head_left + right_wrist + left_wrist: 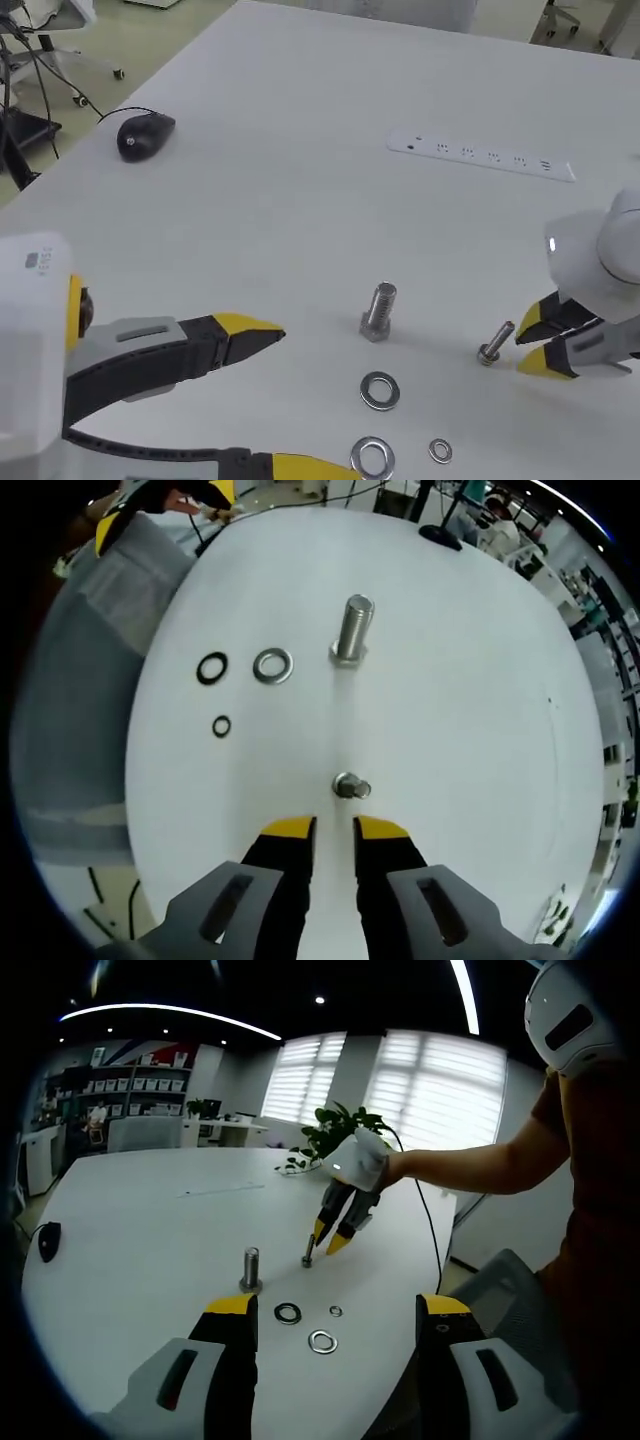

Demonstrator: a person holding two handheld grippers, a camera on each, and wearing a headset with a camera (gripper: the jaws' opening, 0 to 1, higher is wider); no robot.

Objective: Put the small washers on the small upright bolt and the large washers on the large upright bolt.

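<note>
Right gripper (pixel 528 345), yellow-tipped jaws slightly parted, empty, sits just beside small steel upright bolt (pixel 496 342). Left gripper (pixel 300 400) gapes wide, empty. Steel washers (pixel 380 390) lie flat near large steel upright bolt (pixel 379 311).

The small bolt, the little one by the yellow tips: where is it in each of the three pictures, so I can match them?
Head view: small bolt at lower right, just left of the right gripper.
Left gripper view: small bolt near centre, by the right gripper's tips.
Right gripper view: small bolt at centre, just above that view's own jaws.
Shared landmark: the large bolt, upright in all three views.
</note>
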